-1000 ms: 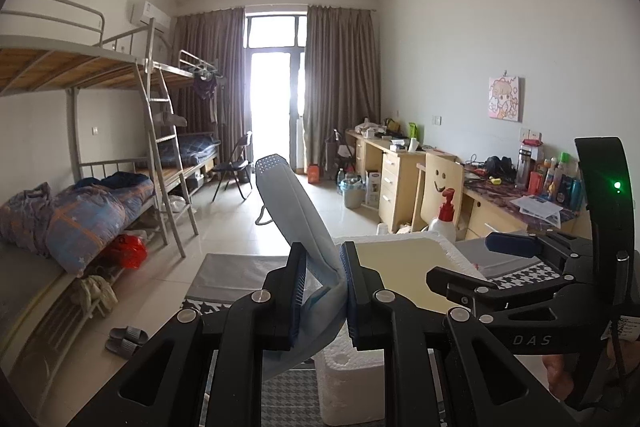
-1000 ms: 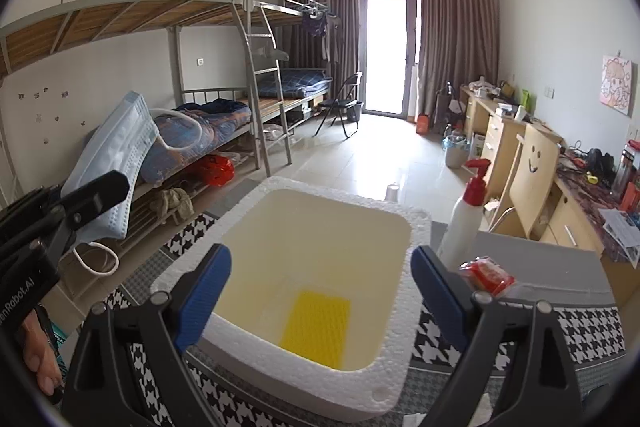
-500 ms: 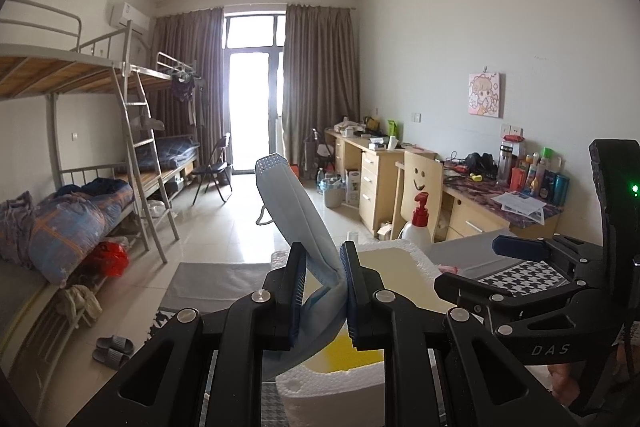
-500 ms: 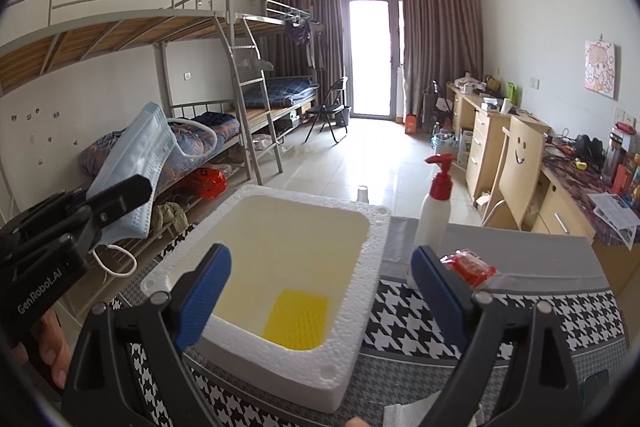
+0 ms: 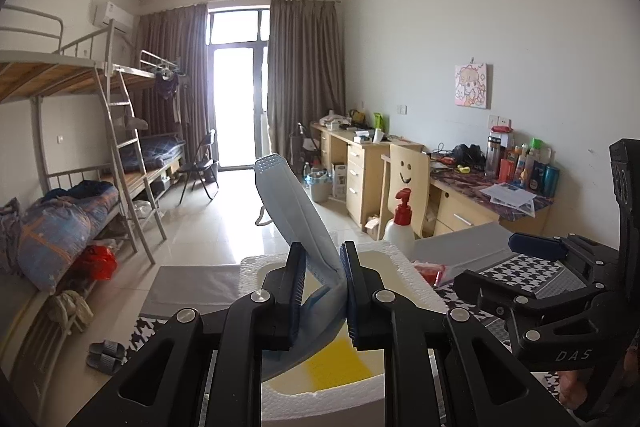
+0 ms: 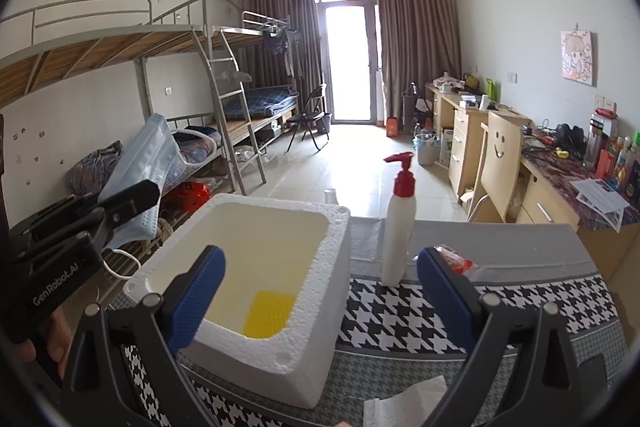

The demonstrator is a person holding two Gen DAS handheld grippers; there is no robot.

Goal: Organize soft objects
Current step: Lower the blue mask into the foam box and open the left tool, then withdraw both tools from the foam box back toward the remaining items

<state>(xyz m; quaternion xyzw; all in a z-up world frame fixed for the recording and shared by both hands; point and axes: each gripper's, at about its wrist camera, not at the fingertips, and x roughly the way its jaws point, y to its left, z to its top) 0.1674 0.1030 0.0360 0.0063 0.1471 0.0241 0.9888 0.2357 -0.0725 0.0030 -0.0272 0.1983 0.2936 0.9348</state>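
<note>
My left gripper point(image 5: 322, 291) is shut on a light blue face mask point(image 5: 294, 215) and holds it upright above the near left edge of a white foam box point(image 5: 404, 269). The right wrist view shows the same mask point(image 6: 142, 179) in the left gripper point(image 6: 132, 203), left of the box point(image 6: 320, 275). A yellow cloth point(image 6: 269, 313) lies on the box floor. My right gripper point(image 6: 320, 291) is open and empty, over the box's near right corner.
A white pump bottle with a red top point(image 6: 399, 223) stands right of the box on the houndstooth tablecloth point(image 6: 500, 311). A red packet point(image 6: 454, 261) lies beside it. White tissue point(image 6: 404, 403) lies at the near edge. Bunk beds stand left, desks right.
Both grippers have shifted left and back relative to the box, so it sits further right in both views. The left gripper still holds the mask; the right stays open.
</note>
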